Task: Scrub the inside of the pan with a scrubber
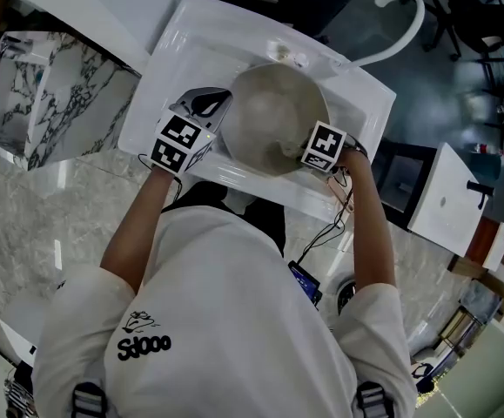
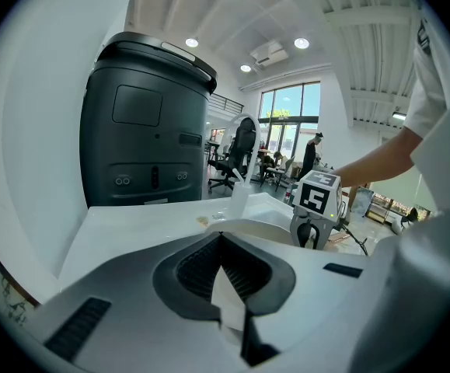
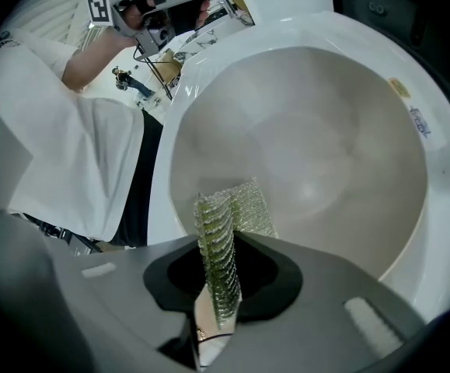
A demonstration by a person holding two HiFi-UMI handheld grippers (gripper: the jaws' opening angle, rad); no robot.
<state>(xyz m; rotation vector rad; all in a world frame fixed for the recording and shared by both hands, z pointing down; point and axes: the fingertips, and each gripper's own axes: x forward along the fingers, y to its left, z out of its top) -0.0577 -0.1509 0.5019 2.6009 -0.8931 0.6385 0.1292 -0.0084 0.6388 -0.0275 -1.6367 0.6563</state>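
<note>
Jaws of the left gripper [image 2: 226, 282] stand nearly together on a thin pale edge, by my reading the left rim of the pan [image 1: 269, 120], which sits in the middle of the white sink [image 1: 169, 77]. At the pan's near right side the right gripper [image 3: 218, 301] is clamped on the green-silver mesh scrubber [image 3: 225, 216], pressed to the inner wall. Scrubbing looks under way: tool and pan touch, yet no suds or wiped track show, so the floor and far wall probably remain to be covered.
</note>
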